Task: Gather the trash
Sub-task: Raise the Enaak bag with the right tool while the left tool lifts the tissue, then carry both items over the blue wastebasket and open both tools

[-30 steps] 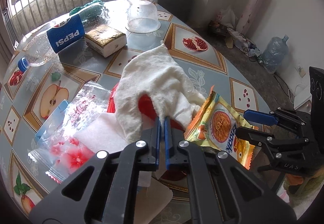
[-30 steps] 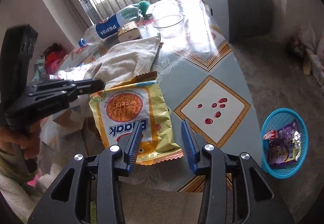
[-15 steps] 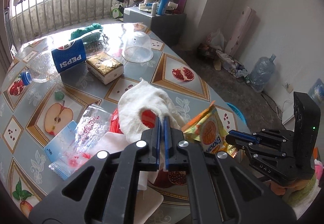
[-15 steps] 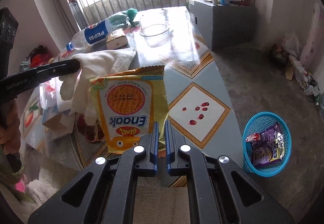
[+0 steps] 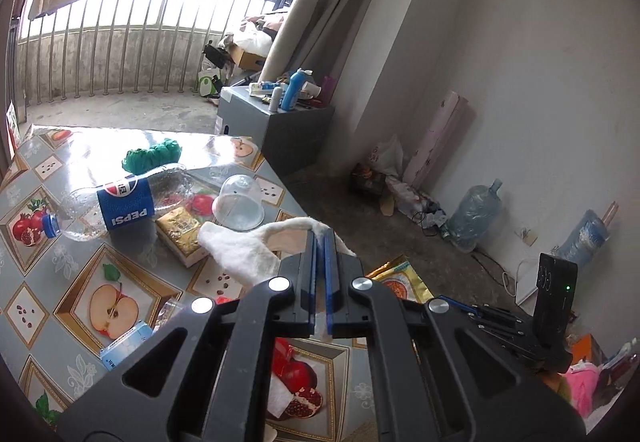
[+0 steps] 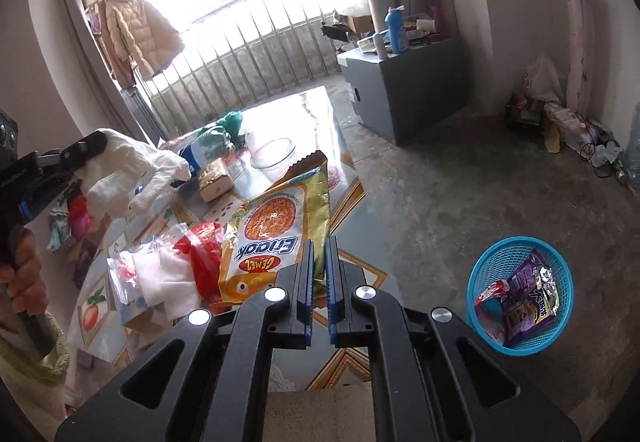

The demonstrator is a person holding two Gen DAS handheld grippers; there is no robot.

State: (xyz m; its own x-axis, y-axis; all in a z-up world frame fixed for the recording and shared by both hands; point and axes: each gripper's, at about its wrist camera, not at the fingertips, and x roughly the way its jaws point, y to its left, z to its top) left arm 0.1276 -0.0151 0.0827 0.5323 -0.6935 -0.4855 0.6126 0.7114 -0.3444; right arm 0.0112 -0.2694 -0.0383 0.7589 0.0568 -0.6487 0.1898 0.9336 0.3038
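- The table [image 5: 60, 274] wears a glossy cloth printed with apples and pomegranates; it fills the left of both views.
- A blue mesh basket [image 6: 484, 270] stands on the concrete floor to the right of the table, well apart from it, with a purple wrapper [image 6: 528, 298] and other packets inside.
- An empty Pepsi bottle [image 5: 120, 202] lies on its side at the far part of the table, a crumpled green bag [image 5: 152, 158] just behind it.
- A white cloth [image 5: 244, 250] hangs off the table from the left gripper [image 5: 320, 238], whose jaws are pressed together on its edge.
- A yellow Enaak snack packet [image 6: 272, 234] hangs upside down, pinched at its lower edge by the right gripper [image 6: 319, 246]; it is clear of the table.
- A clear plastic dome cup [image 5: 238, 204] sits mouth down, beside a gold-wrapped packet [image 5: 180, 230].
- A red wrapper [image 6: 204, 250], white tissues [image 6: 168, 282] and a clear zip bag [image 6: 120, 274] lie bunched near the table's near edge.
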